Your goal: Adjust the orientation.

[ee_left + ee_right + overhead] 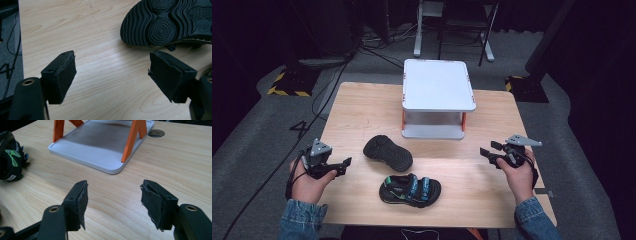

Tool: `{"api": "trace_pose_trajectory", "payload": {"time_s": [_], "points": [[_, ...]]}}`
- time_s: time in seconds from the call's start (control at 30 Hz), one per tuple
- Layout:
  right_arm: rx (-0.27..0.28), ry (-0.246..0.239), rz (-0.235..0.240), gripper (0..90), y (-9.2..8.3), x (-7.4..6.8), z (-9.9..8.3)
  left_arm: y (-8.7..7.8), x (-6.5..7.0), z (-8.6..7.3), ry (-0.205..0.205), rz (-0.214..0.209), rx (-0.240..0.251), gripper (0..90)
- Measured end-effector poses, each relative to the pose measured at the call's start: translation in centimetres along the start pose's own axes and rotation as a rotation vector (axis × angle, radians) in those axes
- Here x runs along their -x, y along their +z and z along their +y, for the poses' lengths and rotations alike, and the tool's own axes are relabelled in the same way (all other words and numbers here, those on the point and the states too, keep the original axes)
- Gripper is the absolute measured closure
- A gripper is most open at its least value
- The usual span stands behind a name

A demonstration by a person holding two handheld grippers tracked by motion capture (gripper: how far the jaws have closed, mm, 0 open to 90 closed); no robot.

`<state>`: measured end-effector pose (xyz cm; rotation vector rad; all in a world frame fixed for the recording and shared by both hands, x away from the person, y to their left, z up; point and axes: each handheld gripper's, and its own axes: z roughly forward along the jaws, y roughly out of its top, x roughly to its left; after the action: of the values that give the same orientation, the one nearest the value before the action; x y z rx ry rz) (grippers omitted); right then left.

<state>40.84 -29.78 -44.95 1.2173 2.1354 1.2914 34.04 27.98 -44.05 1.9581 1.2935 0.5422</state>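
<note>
Currently the left hand-held gripper (pixel 343 165) is hovering over the left part of the wooden surface (pixel 362 107), jaws standing wide apart with nothing between them — in the left gripper view the pads (pixel 65 75) are framing bare wood, and the ribbed sole of the overturned sandal (pixel 170 21) is lying just ahead of them, not touching. In the high view that overturned sandal (pixel 388 153) is lying sole-up near the middle of the surface. Just in front of it, toward the person, the second sandal (pixel 410 190) is sitting upright, black with blue and green straps; the two are close but whether they are touching is not clear. Behind both, at the far middle, a white two-level rack (pixel 438 85) on orange legs is standing. Further right, the right hand-held gripper (pixel 484 154) is pointing inward over bare wood, jaws also apart and gripping nothing — the right gripper view is showing the rack's base plate (pixel 100 150) ahead and the strapped sandal (pixel 11 157) off at the edge, well apart from the pads (pixel 82 202).
</note>
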Motion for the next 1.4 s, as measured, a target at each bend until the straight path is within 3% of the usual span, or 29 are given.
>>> {"api": "trace_pose_trajectory", "payload": {"time_s": [0.07,0.23,0.4,0.63,0.77,0.9,1.13,1.27,1.4], "points": [[-0.001,0.010,0.004,38.7,0.0,0.1,0.0,-0.1,0.4,0.2,-0.002,-0.036,0.009,20.1],[0.006,0.015,0.009,38.7,-0.1,0.1,0.0,-0.2,1.0,0.5,0.013,-0.052,0.029,20.2],[0.002,0.018,0.013,38.5,0.0,0.0,0.0,0.4,1.5,0.3,0.045,-0.061,0.000,20.3],[0.005,0.029,0.018,38.4,-0.1,0.0,-0.1,1.5,2.4,0.2,0.086,-0.070,-0.006,20.6],[0.001,0.027,0.021,39.4,-0.1,0.0,-0.2,2.7,3.3,0.1,0.144,-0.058,-0.022,22.7],[0.004,0.029,0.024,39.2,-0.4,0.1,-0.3,4.7,4.5,-0.2,0.165,-0.053,-0.059,23.2],[0.010,0.049,0.018,38.5,-0.9,0.4,-0.8,5.7,5.1,0.1,0.205,-0.035,-0.047,22.5],[0.008,0.058,0.012,38.0,-1.4,0.6,-1.2,6.5,5.0,0.3,0.244,0.015,-0.047,21.8],[0.011,0.074,0.004,37.6,-1.9,0.8,-1.5,7.6,4.9,0.4,0.209,-0.002,-0.047,21.3]]}}
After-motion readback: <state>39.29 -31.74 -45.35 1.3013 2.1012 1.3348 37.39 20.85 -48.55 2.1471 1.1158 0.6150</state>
